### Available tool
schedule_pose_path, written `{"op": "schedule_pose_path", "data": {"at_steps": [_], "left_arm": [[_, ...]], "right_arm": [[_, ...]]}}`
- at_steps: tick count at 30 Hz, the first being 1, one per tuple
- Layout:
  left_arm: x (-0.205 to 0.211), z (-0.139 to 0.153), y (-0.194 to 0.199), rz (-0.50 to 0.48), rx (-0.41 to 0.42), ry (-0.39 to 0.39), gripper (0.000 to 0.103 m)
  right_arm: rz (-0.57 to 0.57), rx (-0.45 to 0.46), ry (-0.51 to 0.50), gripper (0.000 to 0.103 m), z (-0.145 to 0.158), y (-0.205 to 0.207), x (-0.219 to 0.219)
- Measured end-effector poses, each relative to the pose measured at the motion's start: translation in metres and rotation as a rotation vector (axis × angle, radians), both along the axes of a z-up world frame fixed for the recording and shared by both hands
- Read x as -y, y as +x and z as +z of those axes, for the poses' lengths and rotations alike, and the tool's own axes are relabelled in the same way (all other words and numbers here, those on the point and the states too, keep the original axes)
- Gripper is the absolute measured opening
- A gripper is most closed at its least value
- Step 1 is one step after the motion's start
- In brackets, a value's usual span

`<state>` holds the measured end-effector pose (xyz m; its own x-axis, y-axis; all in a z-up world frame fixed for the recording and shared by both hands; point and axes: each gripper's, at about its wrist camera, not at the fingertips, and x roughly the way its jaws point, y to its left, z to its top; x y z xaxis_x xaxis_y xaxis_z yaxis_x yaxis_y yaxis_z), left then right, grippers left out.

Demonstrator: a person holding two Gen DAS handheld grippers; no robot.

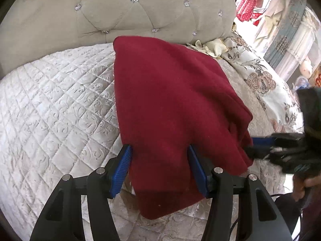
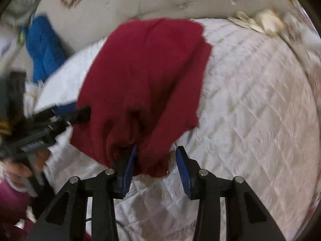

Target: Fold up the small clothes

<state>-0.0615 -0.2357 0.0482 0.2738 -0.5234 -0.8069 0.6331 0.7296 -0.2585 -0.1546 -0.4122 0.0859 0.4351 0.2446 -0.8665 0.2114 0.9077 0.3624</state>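
Observation:
A dark red folded garment (image 1: 170, 104) lies on the white quilted bed (image 1: 56, 108), reaching from near the headboard down to my grippers. My left gripper (image 1: 159, 148) is open, its blue pads (image 1: 121, 170) standing either side of the garment's near end, which fills the gap between them. In the right wrist view the same garment (image 2: 144, 76) bunches at its near edge between the pads of my right gripper (image 2: 157, 148), which is open: the cloth touches the left pad and a gap shows beside the right pad. Each gripper appears blurred in the other's view, at the garment's side.
A grey tufted headboard (image 1: 124, 14) stands behind the bed. Floral bedding (image 1: 260, 80) and a cream cloth (image 1: 210, 47) lie along the right side. A blue garment (image 2: 44, 46) sits at the left by the headboard. A person's hand (image 2: 18, 168) holds the left gripper.

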Motion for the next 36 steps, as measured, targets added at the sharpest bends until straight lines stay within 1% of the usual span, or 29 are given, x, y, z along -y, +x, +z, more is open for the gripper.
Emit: {"op": "schedule_pose_path", "data": {"at_steps": [3, 5, 6, 8, 9, 10, 11, 12, 15, 16, 18, 20, 21, 23, 24, 25, 26, 27, 28, 30, 32, 33, 34, 35, 36], "left_arm": [[-0.001, 0.002, -0.001, 0.001, 0.000, 0.000, 0.036], [-0.005, 0.002, -0.003, 0.005, 0.000, 0.000, 0.036], [-0.005, 0.002, -0.004, 0.006, 0.000, 0.001, 0.036], [-0.005, 0.001, -0.005, 0.011, -0.001, 0.002, 0.036], [-0.006, 0.001, -0.005, 0.013, -0.002, 0.002, 0.036], [-0.005, 0.001, -0.004, 0.014, -0.004, 0.002, 0.036], [-0.006, 0.002, -0.004, 0.013, -0.009, 0.003, 0.036], [-0.006, 0.002, -0.005, 0.011, -0.012, 0.004, 0.036], [-0.007, 0.002, -0.007, 0.000, -0.009, -0.003, 0.036], [-0.007, 0.000, -0.007, 0.000, -0.012, -0.004, 0.036], [-0.005, -0.003, -0.007, 0.008, -0.023, -0.004, 0.037], [-0.004, -0.002, -0.009, 0.016, -0.022, 0.007, 0.037], [-0.004, 0.000, -0.009, 0.016, -0.016, 0.007, 0.037], [-0.006, 0.007, -0.009, 0.022, 0.018, 0.013, 0.037], [-0.006, 0.010, -0.009, 0.026, 0.035, 0.017, 0.037], [-0.005, 0.012, -0.007, 0.030, 0.050, 0.020, 0.037], [-0.005, 0.015, -0.006, 0.036, 0.067, 0.022, 0.037], [-0.004, 0.016, -0.005, 0.039, 0.075, 0.023, 0.037], [-0.003, 0.017, -0.003, 0.043, 0.079, 0.024, 0.037], [-0.001, 0.016, 0.001, 0.048, 0.076, 0.026, 0.037], [0.000, 0.015, 0.003, 0.054, 0.072, 0.025, 0.037], [0.001, 0.015, 0.004, 0.056, 0.071, 0.024, 0.037], [0.002, 0.014, 0.004, 0.057, 0.072, 0.025, 0.037], [0.003, 0.014, 0.004, 0.057, 0.074, 0.026, 0.037], [0.003, 0.013, 0.004, 0.057, 0.078, 0.027, 0.037]], "right_arm": [[-0.013, 0.118, 0.009, 0.043, 0.030, -0.002, -0.003], [-0.015, 0.159, 0.001, 0.047, 0.039, 0.004, -0.008], [-0.005, 0.155, -0.006, 0.051, 0.037, 0.012, -0.011], [-0.002, 0.113, -0.037, 0.051, 0.026, 0.024, -0.020], [-0.016, 0.068, -0.053, 0.050, 0.015, 0.031, -0.021], [-0.037, 0.019, -0.050, 0.029, 0.003, 0.035, -0.017], [-0.044, 0.014, -0.040, 0.013, -0.001, 0.033, -0.015], [-0.044, 0.039, -0.045, 0.013, 0.002, 0.029, -0.017], [-0.039, 0.088, -0.104, 0.012, 0.018, 0.011, -0.015], [-0.047, 0.081, -0.106, 0.012, 0.016, 0.008, -0.011], [-0.053, 0.030, -0.127, 0.012, 0.000, 0.010, -0.006], [-0.053, 0.015, -0.106, 0.012, -0.008, 0.009, -0.005], [-0.050, 0.033, -0.098, 0.013, -0.003, 0.007, -0.005], [-0.064, 0.088, -0.049, 0.019, 0.012, 0.002, 0.001], [-0.087, 0.115, -0.034, 0.030, 0.021, 0.000, 0.006], [-0.108, 0.135, -0.031, 0.045, 0.027, 0.000, 0.010], [-0.135, 0.161, -0.028, 0.053, 0.032, 0.002, 0.014], [-0.171, 0.185, -0.030, 0.066, 0.036, 0.006, 0.021], [-0.192, 0.186, -0.034, 0.068, 0.036, 0.011, 0.026], [-0.227, 0.165, -0.034, 0.068, 0.028, 0.028, 0.034], [-0.234, 0.133, -0.030, 0.068, 0.015, 0.050, 0.038], [-0.232, 0.115, -0.033, 0.068, 0.008, 0.059, 0.038], [-0.223, 0.104, -0.039, 0.064, 0.001, 0.067, 0.037], [-0.210, 0.106, -0.049, 0.058, -0.003, 0.073, 0.036], [-0.193, 0.114, -0.082, 0.035, -0.004, 0.082, 0.032]]}}
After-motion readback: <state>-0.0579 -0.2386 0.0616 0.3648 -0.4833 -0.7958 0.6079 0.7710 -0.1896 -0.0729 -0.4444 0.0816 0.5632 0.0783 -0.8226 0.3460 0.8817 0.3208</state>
